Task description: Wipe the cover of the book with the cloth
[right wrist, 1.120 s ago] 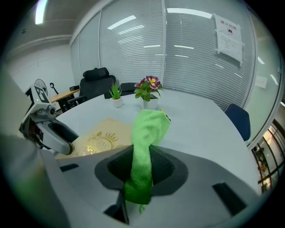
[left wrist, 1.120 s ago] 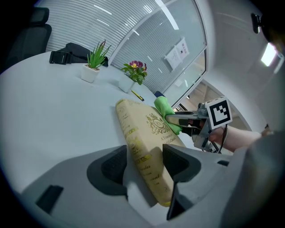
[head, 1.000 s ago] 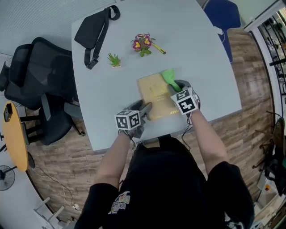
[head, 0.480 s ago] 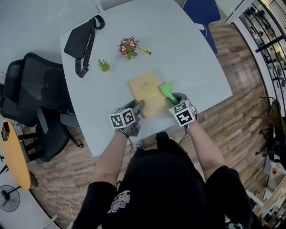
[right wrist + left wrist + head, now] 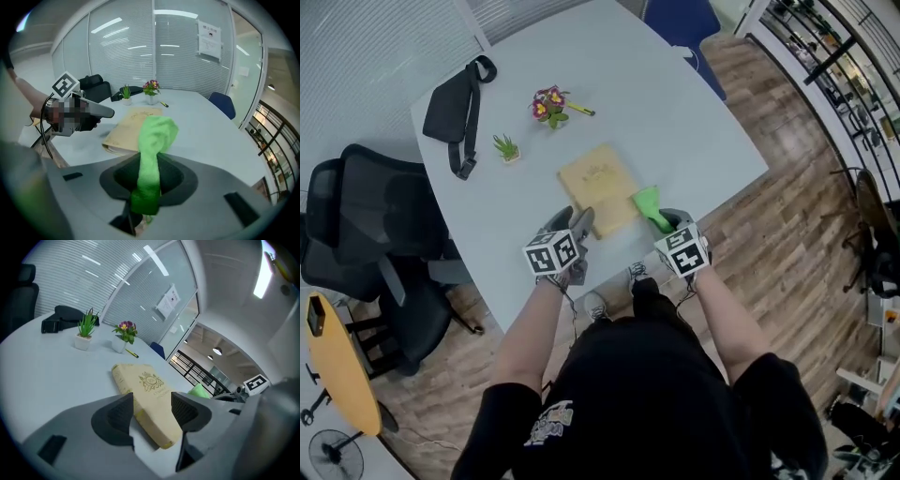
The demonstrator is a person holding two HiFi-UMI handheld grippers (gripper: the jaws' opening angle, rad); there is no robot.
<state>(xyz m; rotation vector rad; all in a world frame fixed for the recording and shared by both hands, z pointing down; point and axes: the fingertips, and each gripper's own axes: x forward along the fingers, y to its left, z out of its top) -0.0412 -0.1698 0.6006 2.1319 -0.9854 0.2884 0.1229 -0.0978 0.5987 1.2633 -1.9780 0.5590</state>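
Note:
A tan book (image 5: pixel 596 186) with a gold crest lies flat on the pale grey table (image 5: pixel 694 122). My left gripper (image 5: pixel 575 225) is at its near left corner. In the left gripper view the book (image 5: pixel 143 383) runs away from the left gripper (image 5: pixel 152 411), which is open with the book's near corner in the gap between the jaws. My right gripper (image 5: pixel 661 221) is shut on a bright green cloth (image 5: pixel 648 202), which sticks out forward beside the book's near right edge. In the right gripper view the cloth (image 5: pixel 154 140) rises from the right gripper (image 5: pixel 147 187) and hides part of the book (image 5: pixel 129 124).
At the far side of the table lie a black bag (image 5: pixel 450 98), a small green potted plant (image 5: pixel 506 147), a pot of flowers (image 5: pixel 548 101) and a yellow pen (image 5: pixel 579 110). A black office chair (image 5: pixel 375 225) stands left, a blue chair (image 5: pixel 684 19) beyond the table.
My right gripper has drawn the green cloth from the book's far right corner back along its right side toward me. The left gripper has stayed at the near left corner.

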